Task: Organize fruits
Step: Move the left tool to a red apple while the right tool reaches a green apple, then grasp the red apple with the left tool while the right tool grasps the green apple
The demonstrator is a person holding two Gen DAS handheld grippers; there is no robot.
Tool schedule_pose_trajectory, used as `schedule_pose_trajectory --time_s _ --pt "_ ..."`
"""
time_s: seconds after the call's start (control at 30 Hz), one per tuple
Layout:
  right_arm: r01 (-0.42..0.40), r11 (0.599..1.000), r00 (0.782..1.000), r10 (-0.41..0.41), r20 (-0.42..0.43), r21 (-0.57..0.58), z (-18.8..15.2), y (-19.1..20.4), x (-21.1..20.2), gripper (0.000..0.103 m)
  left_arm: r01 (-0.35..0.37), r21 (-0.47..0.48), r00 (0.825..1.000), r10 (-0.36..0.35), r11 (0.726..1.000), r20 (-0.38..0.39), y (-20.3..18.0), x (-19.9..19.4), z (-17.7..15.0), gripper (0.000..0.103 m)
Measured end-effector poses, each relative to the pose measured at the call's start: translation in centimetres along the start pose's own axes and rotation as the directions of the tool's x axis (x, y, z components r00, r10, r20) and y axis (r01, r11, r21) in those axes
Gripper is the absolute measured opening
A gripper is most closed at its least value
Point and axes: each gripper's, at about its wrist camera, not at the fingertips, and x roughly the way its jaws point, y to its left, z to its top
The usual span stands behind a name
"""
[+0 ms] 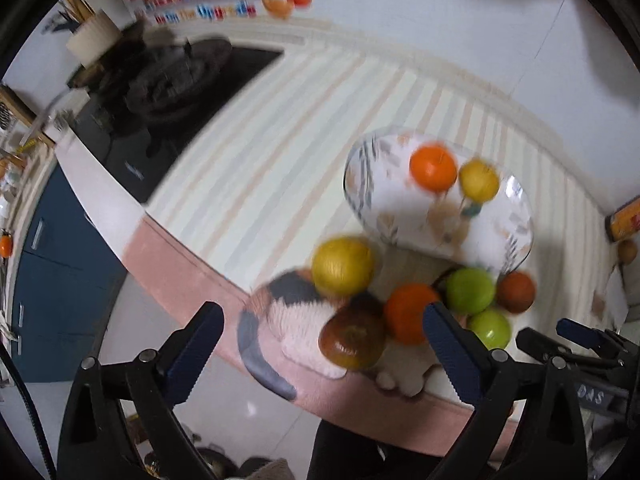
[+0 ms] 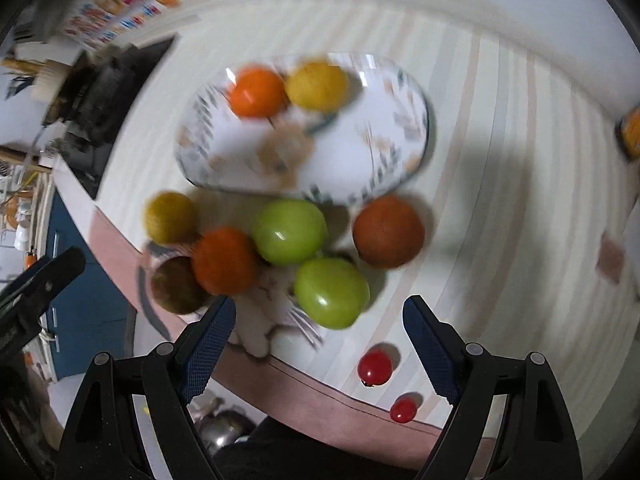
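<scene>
An oval patterned plate (image 2: 360, 152) holds an orange (image 2: 256, 92) and a yellow fruit (image 2: 318, 86); the plate also shows in the left wrist view (image 1: 384, 200). In front of it lie a yellow fruit (image 2: 170, 218), a brown fruit (image 2: 176, 286), an orange (image 2: 224, 260), two green apples (image 2: 290, 232) (image 2: 332, 292) and a dark orange fruit (image 2: 388, 232). Two small red tomatoes (image 2: 375, 367) (image 2: 403, 410) lie near the table edge. My right gripper (image 2: 318, 354) is open above the front green apple. My left gripper (image 1: 324, 354) is open above the brown fruit (image 1: 352, 340).
A cat-shaped mat (image 1: 288, 308) lies under the loose fruits on the striped tablecloth (image 2: 500, 160). A black stove (image 1: 168, 92) stands at the far left. The table's pink edge (image 2: 320, 396) is close below. An orange box (image 1: 624, 220) sits at the right.
</scene>
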Motion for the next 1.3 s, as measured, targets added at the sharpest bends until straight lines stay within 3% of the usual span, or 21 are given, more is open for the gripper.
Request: schedule_pose_trajectory --time_s 0.23,0.33,0.5,0.53,0.63,0.8,0.93,1.03,1.13,1.3 --pt "-0.01 0.998 0.997 0.014 -0.074 0.054 0.2 -1.4 4.6 0.083 0.025 0.071 0.99 -0.015 0.997 -0.137 -1.5 5.8 -1.7 0.102" --pt "-0.004 0.998 0.996 0.01 -0.09 0.058 0.3 -1.6 5.7 0.074 0.032 0.108 0.986 -0.014 0.994 -0.167 -2.4 7.6 -2.0 0.102" --pt "-0.03 0.997 0.993 0.038 -0.114 0.071 0.5 -1.7 7.4 0.063 0.057 0.122 0.98 -0.032 0.991 -0.196 -3.2 9.7 -2.5 0.091" --pt "-0.041 0.996 0.992 0.049 -0.114 0.074 0.6 -1.6 7.6 0.062 0.068 0.107 0.982 -0.048 0.992 -0.181 -3.0 9.5 -2.4 0.088" --pt "-0.03 0.998 0.993 0.036 -0.111 0.051 0.3 -1.3 7.6 0.062 0.08 0.091 0.983 -0.064 0.993 -0.171 -2.4 8.9 -2.3 0.05" --pt "-0.034 0.999 0.988 0.037 -0.149 0.021 -1.0 -0.9 7.8 0.062 0.095 0.109 0.984 -0.077 0.99 -0.161 -2.0 8.8 -3.0 0.053" --pt "-0.037 0.999 0.989 0.041 -0.145 0.031 -1.6 -0.8 8.0 0.062 0.112 0.103 0.98 -0.093 0.988 -0.174 -1.7 9.4 -3.3 0.064" --pt "-0.036 0.999 0.989 0.04 -0.142 0.031 -1.8 -0.7 8.1 0.062 0.126 0.094 0.978 -0.108 0.988 -0.181 -0.9 9.6 -3.4 0.064" --pt "-0.03 0.999 0.988 0.033 -0.149 0.02 -1.4 -0.6 8.1 0.062 0.134 0.094 0.976 -0.115 0.987 -0.185 -0.8 9.4 -3.2 0.057" --pt "-0.04 0.999 0.986 0.042 -0.163 0.016 -1.9 -0.2 8.5 0.062 0.133 0.127 0.978 -0.109 0.983 -0.179 -1.4 8.6 -3.4 0.058"
